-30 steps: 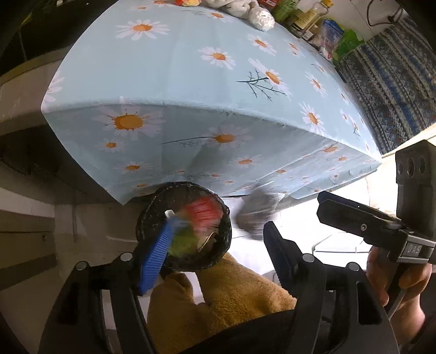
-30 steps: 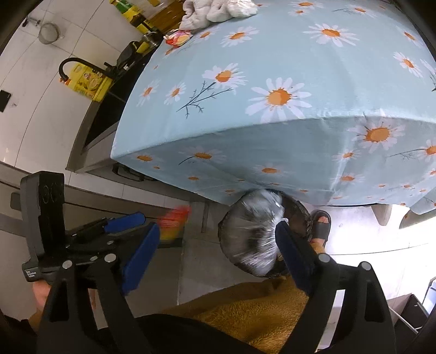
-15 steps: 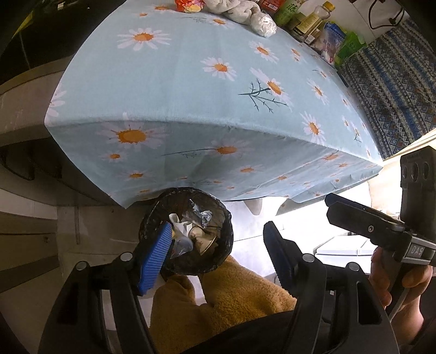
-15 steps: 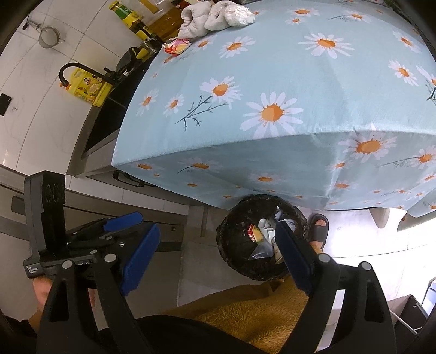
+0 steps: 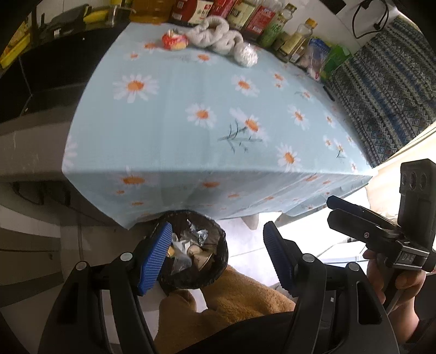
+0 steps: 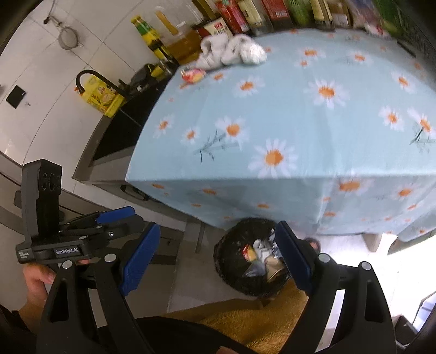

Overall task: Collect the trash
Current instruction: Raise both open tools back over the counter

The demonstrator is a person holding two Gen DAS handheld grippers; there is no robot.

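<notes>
Left gripper: fingers spread apart, nothing between the blue pads. Right gripper: fingers spread wide, likewise holding nothing.

Black-lined trash bin stands on the floor below the table's front edge. In the left wrist view it sits just inside the left finger, whose pad overlaps the bin's rim. In the right wrist view the bin lies just inside the right finger, which covers part of its rim. Contents visible in the bin: crumpled foil, white paper scraps, and a red-and-yellow wrapper.

Beyond both sets of fingertips, the table with the daisy-print cloth fills the upper part of each view. Remaining items at its far edge, well away from the fingers: a red-and-yellow crumpled wrapper, a twisted white cloth, and a foil ball touching the cloth's right end. A row of bottles and packets lines the wall behind them.

A mustard fleece garment shows below the bin, between the finger bases. The right gripper, held by a hand, appears outside the right finger in the left wrist view.
</notes>
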